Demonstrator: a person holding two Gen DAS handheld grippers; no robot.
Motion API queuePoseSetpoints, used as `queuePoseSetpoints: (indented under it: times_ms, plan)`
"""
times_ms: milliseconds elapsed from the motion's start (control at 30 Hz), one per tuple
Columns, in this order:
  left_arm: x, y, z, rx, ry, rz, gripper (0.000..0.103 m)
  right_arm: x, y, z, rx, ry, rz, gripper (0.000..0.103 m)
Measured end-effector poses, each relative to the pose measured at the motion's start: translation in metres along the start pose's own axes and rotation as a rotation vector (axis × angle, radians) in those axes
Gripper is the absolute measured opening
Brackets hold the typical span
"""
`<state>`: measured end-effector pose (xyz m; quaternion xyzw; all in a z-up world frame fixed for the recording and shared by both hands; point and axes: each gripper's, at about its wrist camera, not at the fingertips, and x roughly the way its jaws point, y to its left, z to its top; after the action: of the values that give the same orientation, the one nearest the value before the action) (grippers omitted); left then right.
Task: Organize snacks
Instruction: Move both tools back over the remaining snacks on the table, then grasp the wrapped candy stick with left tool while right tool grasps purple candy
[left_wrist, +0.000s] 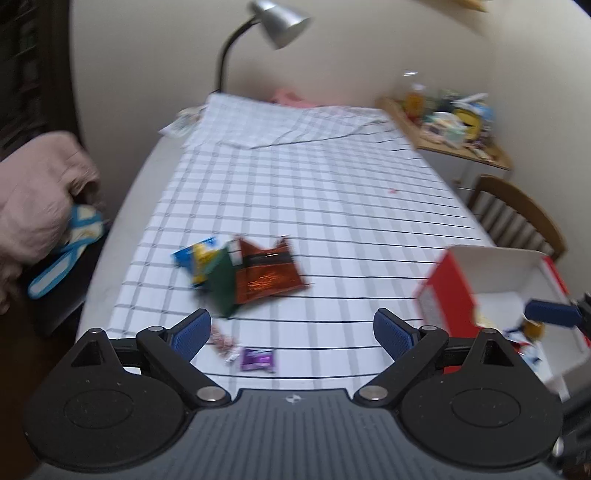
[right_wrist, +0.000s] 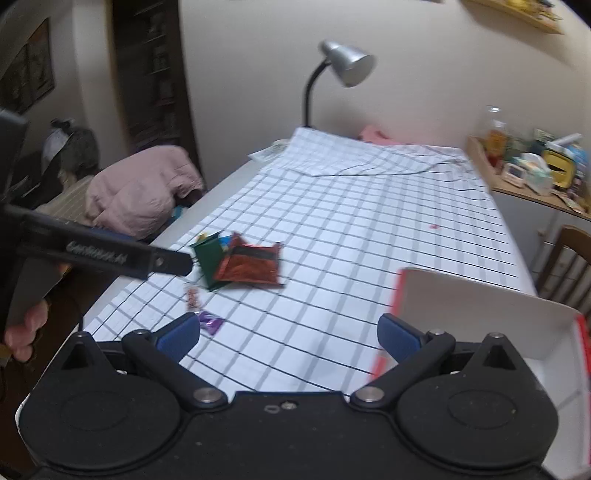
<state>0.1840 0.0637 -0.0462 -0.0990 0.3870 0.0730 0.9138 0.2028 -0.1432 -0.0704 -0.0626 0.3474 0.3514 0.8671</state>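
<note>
A pile of snack packets lies on the checked tablecloth: an orange-red foil packet (left_wrist: 266, 271) (right_wrist: 251, 266), a dark green packet (left_wrist: 222, 282) (right_wrist: 207, 259) and a blue-yellow packet (left_wrist: 195, 256). Nearer lie a small purple packet (left_wrist: 257, 359) (right_wrist: 210, 322) and a small reddish packet (left_wrist: 221, 341) (right_wrist: 192, 297). A red-and-white box (left_wrist: 448, 280) (right_wrist: 476, 314) stands open at the right with some snacks inside. My left gripper (left_wrist: 291, 334) is open and empty above the near packets. My right gripper (right_wrist: 289, 338) is open and empty beside the box; one blue fingertip shows in the left wrist view (left_wrist: 552, 313) over the box.
A desk lamp (left_wrist: 273, 26) (right_wrist: 343, 66) stands at the table's far end. A cluttered wooden shelf (left_wrist: 450, 122) (right_wrist: 532, 166) and a wooden chair (left_wrist: 517, 218) are at the right. A pink garment (left_wrist: 40, 192) (right_wrist: 140, 188) lies at the left.
</note>
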Motion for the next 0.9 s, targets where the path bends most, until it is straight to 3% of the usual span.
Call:
queuePoseSetpoints:
  times_ms: [333,533,900]
  plan:
    - [0.055,0.055,-0.003,-0.097,0.095,0.151,0.095,0.078,0.032,0.007,-0.098,0.113,0.093,0.1]
    - [0.083,0.074,-0.007,-0.168,0.162,0.174,0.095,0.12,0.045,0.005,-0.177,0.171,0.144,0.096]
    - [0.127,0.081,-0.006,-0.236,0.255,0.167,0.093,0.18,0.059,0.004,-0.292,0.272,0.208,0.076]
